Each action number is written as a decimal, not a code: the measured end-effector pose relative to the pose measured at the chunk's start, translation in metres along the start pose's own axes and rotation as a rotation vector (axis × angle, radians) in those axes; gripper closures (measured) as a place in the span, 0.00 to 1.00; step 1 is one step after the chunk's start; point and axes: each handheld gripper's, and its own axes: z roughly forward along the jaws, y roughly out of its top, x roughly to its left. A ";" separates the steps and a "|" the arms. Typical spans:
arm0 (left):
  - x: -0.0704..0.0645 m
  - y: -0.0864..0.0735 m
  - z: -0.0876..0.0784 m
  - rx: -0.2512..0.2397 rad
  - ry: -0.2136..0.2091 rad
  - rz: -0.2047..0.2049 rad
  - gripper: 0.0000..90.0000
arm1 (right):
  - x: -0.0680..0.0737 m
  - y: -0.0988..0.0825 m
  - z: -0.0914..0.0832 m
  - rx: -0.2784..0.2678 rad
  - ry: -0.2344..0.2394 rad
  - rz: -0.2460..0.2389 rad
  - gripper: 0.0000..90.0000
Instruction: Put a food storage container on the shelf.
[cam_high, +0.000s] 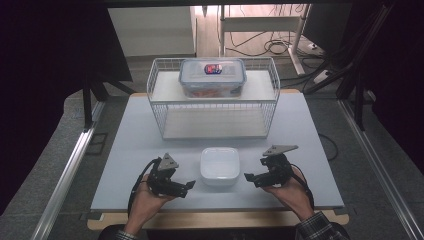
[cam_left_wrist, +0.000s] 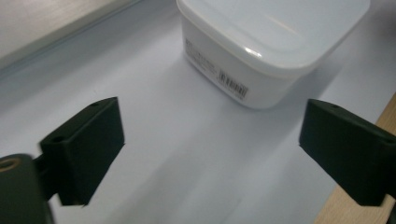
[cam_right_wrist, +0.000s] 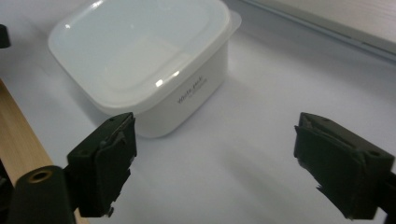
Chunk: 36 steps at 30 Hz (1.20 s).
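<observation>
A square white lidded tub (cam_high: 219, 165) sits near the front middle of the white table; it also fills the top of the left gripper view as the tub (cam_left_wrist: 271, 42) and of the right gripper view as the tub (cam_right_wrist: 140, 56). My left gripper (cam_high: 190, 185) rests just left of it, jaws wide apart with only bare table between them (cam_left_wrist: 212, 154). My right gripper (cam_high: 248, 177) is just right of the tub, open, nothing between its jaws (cam_right_wrist: 215, 163). Both point inward at the tub without touching it.
A white wire rack (cam_high: 215, 102) stands at the back middle of the table, with a clear lidded food box (cam_high: 212, 76) on its upper shelf. The table's wooden front edge (cam_high: 220, 218) runs close behind both hands.
</observation>
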 end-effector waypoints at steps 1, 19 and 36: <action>0.001 0.002 0.000 -0.003 -0.007 -0.003 0.09 | 0.000 0.002 -0.001 -0.008 -0.002 0.002 0.19; 0.013 0.044 0.041 -0.035 -0.157 -0.057 0.22 | 0.005 0.033 0.026 -0.030 0.103 -0.010 0.38; 0.015 0.032 0.034 0.011 -0.302 -0.217 0.63 | -0.001 0.024 0.024 0.032 0.236 0.159 0.66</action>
